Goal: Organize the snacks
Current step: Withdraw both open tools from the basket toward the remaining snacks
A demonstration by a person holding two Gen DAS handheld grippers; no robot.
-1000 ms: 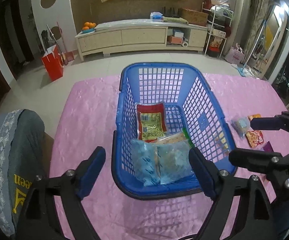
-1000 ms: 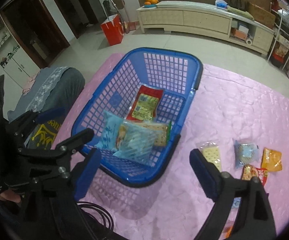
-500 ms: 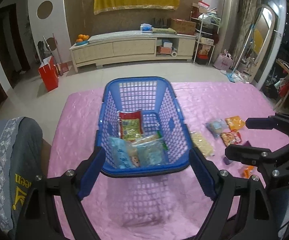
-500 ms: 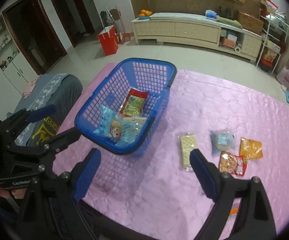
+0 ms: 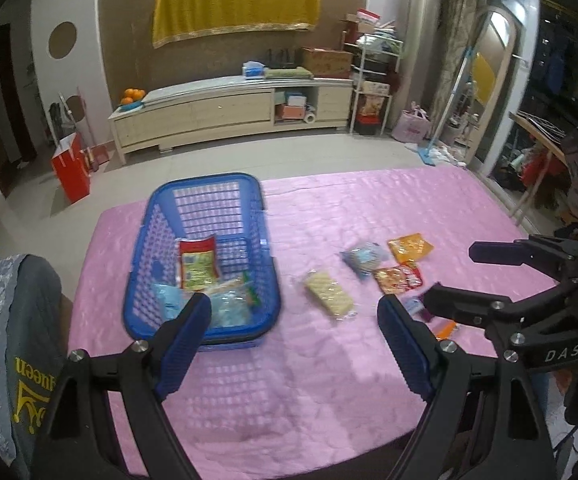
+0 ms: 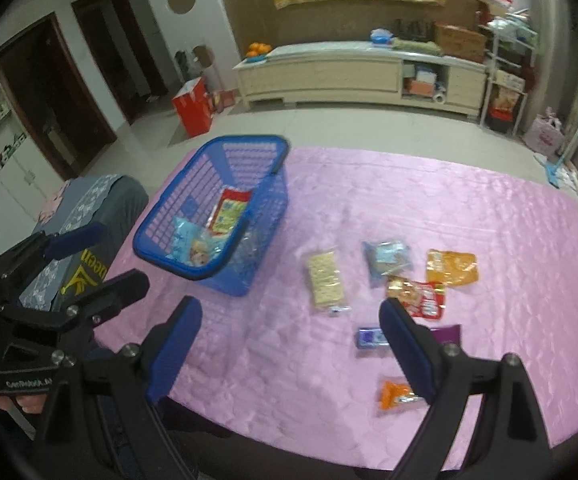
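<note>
A blue plastic basket (image 5: 209, 179) stands on the left part of the pink table and holds a red packet (image 5: 197, 264) and pale blue packets (image 5: 225, 308). To its right, loose snacks lie on the cloth: a cracker pack (image 6: 325, 280), a pale blue pack (image 6: 387, 258), an orange pack (image 6: 451, 266), a red pack (image 6: 419, 298), a small blue bar (image 6: 371, 337), a purple packet (image 6: 447, 334) and a small orange packet (image 6: 399, 394). My left gripper (image 5: 289, 312) hangs open and empty above the table's near edge. My right gripper (image 6: 289, 312) is also open and empty, over the near middle.
The pink quilted cloth (image 6: 449, 200) covers the whole table. A chair with a grey cover (image 5: 5, 340) stands at the table's left side. Across the tiled floor are a red bag (image 5: 71, 172) and a long low cabinet (image 5: 229, 112).
Both grippers have pulled back and risen away from the basket, which now looks smaller and further left. The loose snacks on the right have come fully into view. The jaws stay open.
</note>
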